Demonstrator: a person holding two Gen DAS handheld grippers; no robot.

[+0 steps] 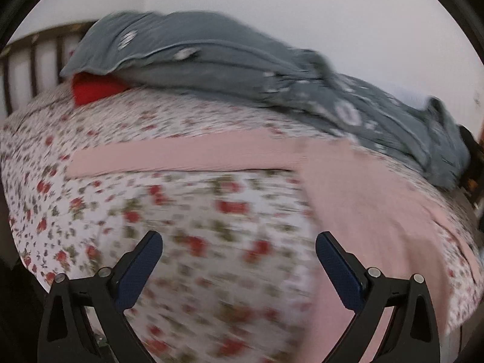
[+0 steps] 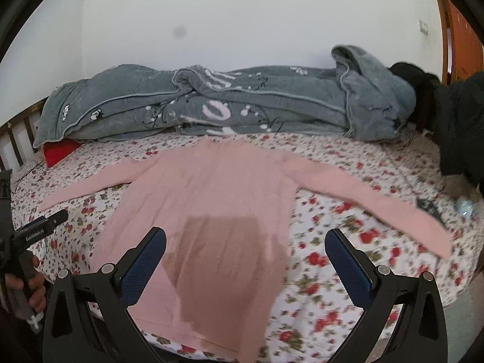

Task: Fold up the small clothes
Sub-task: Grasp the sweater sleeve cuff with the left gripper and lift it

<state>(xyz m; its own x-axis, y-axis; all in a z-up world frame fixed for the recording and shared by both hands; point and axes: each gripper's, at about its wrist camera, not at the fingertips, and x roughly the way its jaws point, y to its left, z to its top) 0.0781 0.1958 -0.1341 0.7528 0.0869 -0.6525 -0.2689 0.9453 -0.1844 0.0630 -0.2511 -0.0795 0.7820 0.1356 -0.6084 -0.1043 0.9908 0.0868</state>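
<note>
A pink long-sleeved top lies flat on the floral bedsheet, sleeves spread to both sides, neck toward the far side. My right gripper is open and empty, hovering above the top's lower body. My left gripper is open and empty over the sheet, just left of the top's body and below its left sleeve. The left gripper also shows in the right wrist view at the far left edge, held in a hand. The left wrist view is blurred by motion.
A rumpled grey blanket runs along the far side of the bed against the white wall. A red item lies under its left end beside the wooden headboard. Dark clothing lies at the far right. Small objects lie near the right sleeve end.
</note>
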